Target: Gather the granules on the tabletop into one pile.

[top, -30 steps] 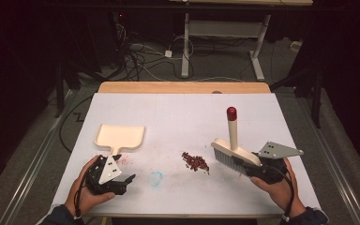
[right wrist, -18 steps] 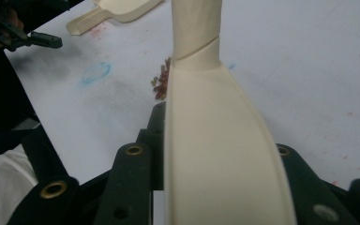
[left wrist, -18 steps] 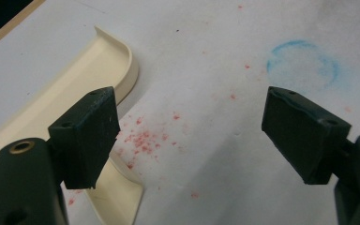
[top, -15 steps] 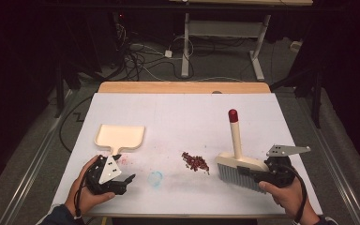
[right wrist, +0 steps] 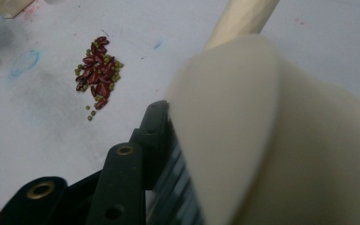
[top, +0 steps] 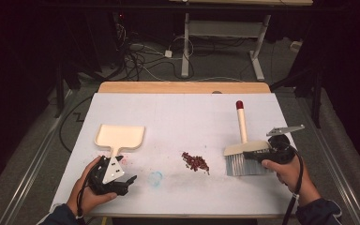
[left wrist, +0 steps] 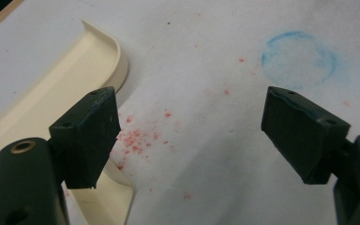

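Near the front edge of the table [top: 183, 112], by its left corner, my left claw [left wrist: 187, 136] stands wide with nothing in it. It is just beside the handle of the dustpan [top: 120, 136].

At the right side, my right claw [top: 255, 157] is at the head of the brush [top: 242, 140]. Its jaws have just been opening with the head between them. I cannot tell if they press on it, because the brush hides one jaw.

The brush lies flat, with its handle pointing to the far edge. The beans [top: 195, 161] sit in a small pile in the middle, between the brush and the pan.

I think I am getting set to sweep. Next I must grab the pan and get a firm hold on the brush.
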`<state>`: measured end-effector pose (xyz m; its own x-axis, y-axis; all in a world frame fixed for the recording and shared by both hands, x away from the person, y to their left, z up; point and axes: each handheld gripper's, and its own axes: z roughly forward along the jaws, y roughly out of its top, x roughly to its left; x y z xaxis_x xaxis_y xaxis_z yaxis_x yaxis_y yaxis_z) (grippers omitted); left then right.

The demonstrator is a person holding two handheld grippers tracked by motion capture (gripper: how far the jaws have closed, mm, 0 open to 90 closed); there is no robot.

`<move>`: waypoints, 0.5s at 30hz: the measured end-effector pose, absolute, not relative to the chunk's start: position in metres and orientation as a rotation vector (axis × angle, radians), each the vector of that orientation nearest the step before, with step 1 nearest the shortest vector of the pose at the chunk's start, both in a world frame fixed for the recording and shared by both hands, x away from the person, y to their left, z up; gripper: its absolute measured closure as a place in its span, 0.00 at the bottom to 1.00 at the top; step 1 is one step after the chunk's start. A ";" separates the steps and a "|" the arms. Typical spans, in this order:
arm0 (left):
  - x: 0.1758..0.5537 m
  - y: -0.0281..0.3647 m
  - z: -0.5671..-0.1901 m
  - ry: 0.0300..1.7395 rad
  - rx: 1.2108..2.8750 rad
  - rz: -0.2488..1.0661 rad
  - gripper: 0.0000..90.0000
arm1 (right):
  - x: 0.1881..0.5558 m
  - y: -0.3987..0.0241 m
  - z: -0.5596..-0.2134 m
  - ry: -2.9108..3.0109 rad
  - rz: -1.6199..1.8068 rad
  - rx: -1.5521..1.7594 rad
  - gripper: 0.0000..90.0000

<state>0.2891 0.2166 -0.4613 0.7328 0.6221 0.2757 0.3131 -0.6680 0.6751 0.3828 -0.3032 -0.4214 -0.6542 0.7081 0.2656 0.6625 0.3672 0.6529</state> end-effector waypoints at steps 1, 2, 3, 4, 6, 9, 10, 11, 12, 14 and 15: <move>0.289 0.216 -0.462 0.703 2.322 0.660 0.21 | 0.387 -0.305 -0.422 2.550 1.172 1.285 0.67; 0.289 0.216 -0.462 0.704 2.322 0.659 0.21 | 0.389 -0.307 -0.421 2.535 1.161 1.297 0.64; 0.289 0.216 -0.462 0.705 2.324 0.659 0.21 | 0.391 -0.309 -0.421 2.508 1.136 1.316 0.61; 0.289 0.216 -0.462 0.705 2.325 0.658 0.21 | 0.393 -0.310 -0.420 2.490 1.097 1.330 0.57; 0.290 0.216 -0.462 0.705 2.326 0.657 0.21 | 0.396 -0.312 -0.419 2.459 1.035 1.350 0.49; 0.289 0.216 -0.462 0.701 2.329 0.657 0.21 | 0.399 -0.316 -0.419 2.392 0.973 1.377 0.40; 0.289 0.216 -0.462 0.698 2.330 0.658 0.21 | 0.399 -0.316 -0.419 2.378 0.956 1.371 0.38; 0.289 0.216 -0.462 0.700 2.329 0.659 0.21 | 0.398 -0.316 -0.419 2.366 0.941 1.363 0.37; 0.289 0.216 -0.462 0.705 2.327 0.659 0.21 | 0.394 -0.314 -0.417 2.354 0.923 1.332 0.36; 0.290 0.217 -0.462 0.707 2.329 0.659 0.21 | 0.386 -0.308 -0.412 2.345 0.887 1.267 0.31; 0.290 0.217 -0.462 0.708 2.329 0.660 0.21 | 0.382 -0.306 -0.408 2.321 0.877 1.253 0.28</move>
